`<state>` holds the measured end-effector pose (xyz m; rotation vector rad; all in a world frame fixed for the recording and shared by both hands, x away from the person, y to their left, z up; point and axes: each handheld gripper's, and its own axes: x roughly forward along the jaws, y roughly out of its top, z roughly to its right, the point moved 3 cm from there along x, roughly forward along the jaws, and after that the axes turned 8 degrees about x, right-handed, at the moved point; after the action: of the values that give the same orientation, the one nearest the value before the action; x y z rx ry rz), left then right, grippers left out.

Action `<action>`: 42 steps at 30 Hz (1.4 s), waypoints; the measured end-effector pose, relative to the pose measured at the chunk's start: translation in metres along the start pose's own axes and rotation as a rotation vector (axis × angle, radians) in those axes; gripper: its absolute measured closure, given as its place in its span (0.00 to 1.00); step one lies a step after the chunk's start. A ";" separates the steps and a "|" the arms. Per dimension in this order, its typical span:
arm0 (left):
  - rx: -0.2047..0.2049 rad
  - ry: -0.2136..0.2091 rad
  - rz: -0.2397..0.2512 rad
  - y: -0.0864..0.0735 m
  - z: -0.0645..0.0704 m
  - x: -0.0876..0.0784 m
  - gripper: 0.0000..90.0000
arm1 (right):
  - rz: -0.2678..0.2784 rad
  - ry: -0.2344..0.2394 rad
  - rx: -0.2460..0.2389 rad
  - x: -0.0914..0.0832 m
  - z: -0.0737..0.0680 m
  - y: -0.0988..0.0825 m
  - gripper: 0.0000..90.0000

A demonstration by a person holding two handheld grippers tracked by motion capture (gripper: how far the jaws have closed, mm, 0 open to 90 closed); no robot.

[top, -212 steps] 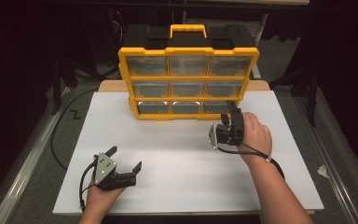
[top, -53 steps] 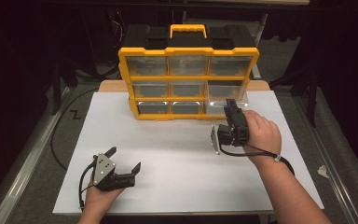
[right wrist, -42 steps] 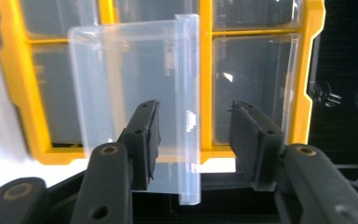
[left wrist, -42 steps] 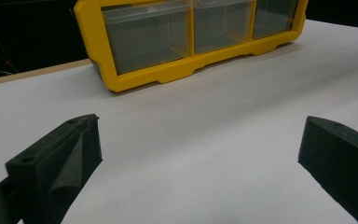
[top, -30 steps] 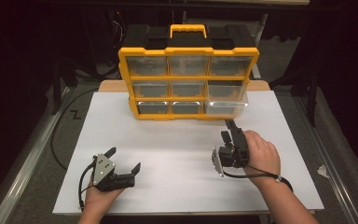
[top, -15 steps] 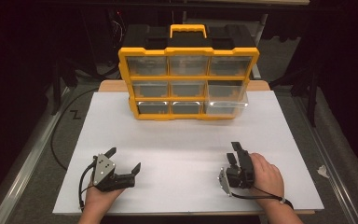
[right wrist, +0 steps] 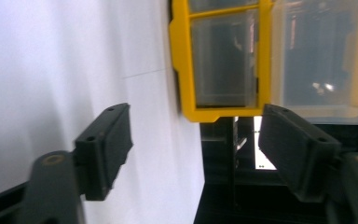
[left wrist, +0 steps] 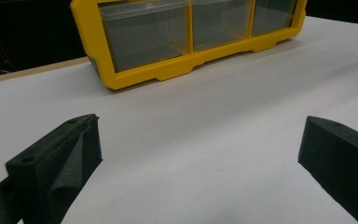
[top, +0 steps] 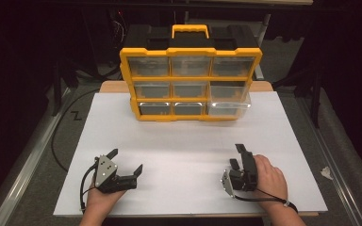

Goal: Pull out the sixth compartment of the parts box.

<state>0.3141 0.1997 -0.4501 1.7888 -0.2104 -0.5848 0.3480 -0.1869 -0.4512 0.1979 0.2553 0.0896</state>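
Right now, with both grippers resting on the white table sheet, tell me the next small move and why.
Probably hold both grippers still. The clear plastic drawer at the lower right of the yellow organiser case already juts out, pulled open. The right gripper lies on the white sheet with jaws apart and nothing between them, having just been opening; the left gripper is likewise open and empty.

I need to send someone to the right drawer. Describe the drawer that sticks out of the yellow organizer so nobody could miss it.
At the far edge of the white table stands a yellow organizer with a grid of clear drawers. Look at its right-hand column, below the top row. The pulled-out drawer juts forward past the yellow frame toward the person, while all its neighbours sit flush.
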 end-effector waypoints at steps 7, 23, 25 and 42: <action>0.003 -0.001 -0.003 -0.001 0.000 0.000 0.00 | 0.001 -0.016 0.000 -0.001 0.004 -0.002 0.14; -0.007 0.005 -0.003 0.000 -0.001 0.000 0.00 | 0.019 0.002 0.077 -0.003 0.006 -0.005 0.01; -0.010 0.005 -0.003 0.000 -0.002 0.000 0.00 | 0.018 0.021 0.144 -0.003 0.008 -0.008 0.01; -0.032 0.005 0.008 0.001 -0.004 -0.001 0.00 | -0.001 0.275 0.936 -0.010 0.024 -0.050 0.01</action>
<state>0.3149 0.2032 -0.4483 1.7573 -0.2036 -0.5749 0.3479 -0.2415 -0.4365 1.1212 0.5613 -0.0106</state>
